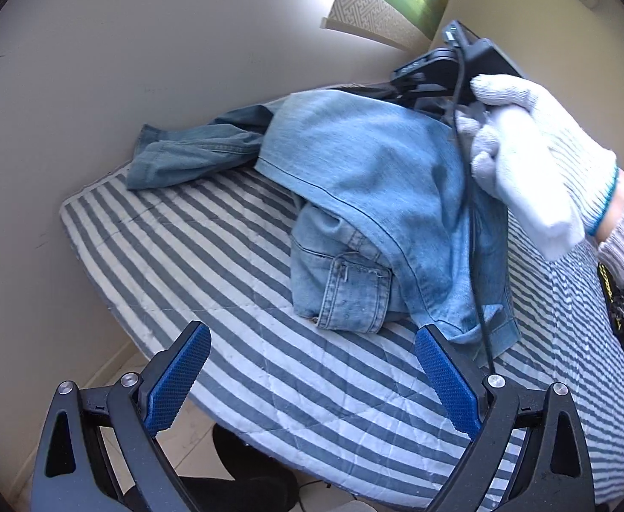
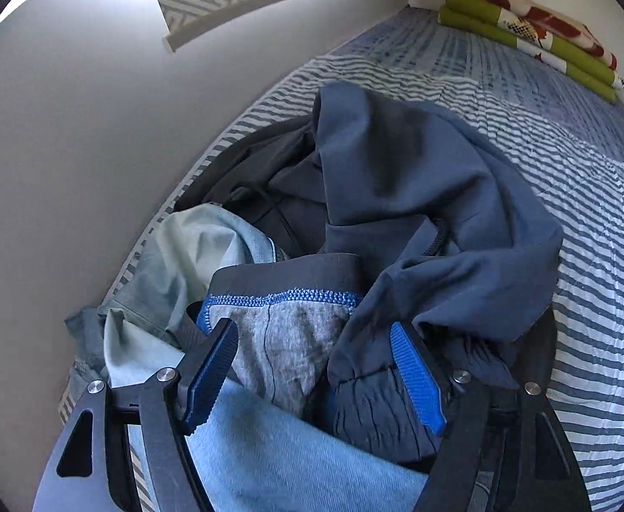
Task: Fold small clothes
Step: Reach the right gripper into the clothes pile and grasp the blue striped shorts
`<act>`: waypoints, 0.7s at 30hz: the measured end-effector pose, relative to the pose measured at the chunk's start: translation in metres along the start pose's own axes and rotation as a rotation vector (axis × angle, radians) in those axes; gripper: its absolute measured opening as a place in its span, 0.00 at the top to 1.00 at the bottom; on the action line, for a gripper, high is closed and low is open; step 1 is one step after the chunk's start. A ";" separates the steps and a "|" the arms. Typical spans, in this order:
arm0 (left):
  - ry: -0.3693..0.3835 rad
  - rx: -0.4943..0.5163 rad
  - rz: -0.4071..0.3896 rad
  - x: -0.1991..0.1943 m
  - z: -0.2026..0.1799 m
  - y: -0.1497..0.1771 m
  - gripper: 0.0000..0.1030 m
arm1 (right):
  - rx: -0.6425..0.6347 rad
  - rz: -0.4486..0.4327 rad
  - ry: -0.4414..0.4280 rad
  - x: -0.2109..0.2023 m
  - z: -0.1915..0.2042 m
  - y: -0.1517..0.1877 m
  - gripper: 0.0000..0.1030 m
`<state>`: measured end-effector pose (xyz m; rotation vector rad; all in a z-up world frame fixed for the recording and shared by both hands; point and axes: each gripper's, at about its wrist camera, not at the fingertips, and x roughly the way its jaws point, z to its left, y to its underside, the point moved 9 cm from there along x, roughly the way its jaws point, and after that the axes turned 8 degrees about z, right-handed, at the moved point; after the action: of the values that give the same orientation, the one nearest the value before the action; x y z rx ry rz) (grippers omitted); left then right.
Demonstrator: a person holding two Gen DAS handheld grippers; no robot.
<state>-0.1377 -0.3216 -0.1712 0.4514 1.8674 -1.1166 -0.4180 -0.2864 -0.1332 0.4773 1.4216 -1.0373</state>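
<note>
In the left wrist view, light blue jeans (image 1: 363, 196) lie crumpled on the striped bed (image 1: 209, 256), with a darker denim piece (image 1: 192, 153) behind them by the wall. My left gripper (image 1: 312, 328) hangs open over bare bedding, just short of the jeans. In the right wrist view, my right gripper (image 2: 312, 326) is open over a heap of clothes. Grey briefs (image 2: 290, 341) with blue stitching lie between its fingers. A navy garment (image 2: 418, 213) drapes over the right finger (image 2: 414, 375). A black garment (image 2: 277, 187) and a pale green one (image 2: 175, 264) lie behind.
A white-gloved hand (image 1: 538, 158) holds the black gripper body (image 1: 435, 68) beyond the jeans, with a cable (image 1: 469, 222) trailing over them. The wall (image 1: 98, 85) runs along the bed's far side. A folded green and red blanket (image 2: 525, 30) lies at the bed's far end.
</note>
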 end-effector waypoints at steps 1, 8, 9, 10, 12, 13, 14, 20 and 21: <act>0.000 0.005 0.002 0.002 -0.002 0.000 0.04 | -0.012 0.002 0.013 0.004 0.002 0.001 0.35; -0.010 0.009 0.004 -0.002 -0.009 0.002 0.04 | -0.048 -0.065 -0.071 -0.037 0.001 0.013 0.96; -0.006 0.011 0.003 -0.005 -0.011 0.002 0.04 | -0.034 -0.081 -0.101 -0.051 -0.003 0.017 0.96; -0.004 0.013 -0.001 -0.009 -0.013 0.003 0.04 | -0.032 -0.099 -0.112 -0.064 -0.005 0.019 0.97; -0.001 0.026 -0.014 -0.018 -0.020 0.003 0.04 | -0.036 -0.143 -0.109 -0.087 -0.006 0.024 0.97; 0.001 0.033 -0.020 -0.022 -0.023 0.003 0.04 | -0.040 -0.175 -0.104 -0.104 -0.011 0.030 0.97; 0.003 0.040 -0.027 -0.027 -0.027 0.004 0.04 | -0.035 -0.210 -0.094 -0.119 -0.018 0.034 0.97; 0.026 0.096 -0.066 -0.058 -0.059 0.007 0.04 | 0.070 -0.381 -0.022 -0.192 -0.090 0.067 0.97; 0.029 0.112 -0.072 -0.061 -0.066 0.008 0.04 | 0.089 -0.405 -0.006 -0.202 -0.104 0.072 0.97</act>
<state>-0.1327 -0.2541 -0.1108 0.4693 1.8655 -1.2734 -0.3853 -0.1060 0.0192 0.2519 1.5052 -1.4287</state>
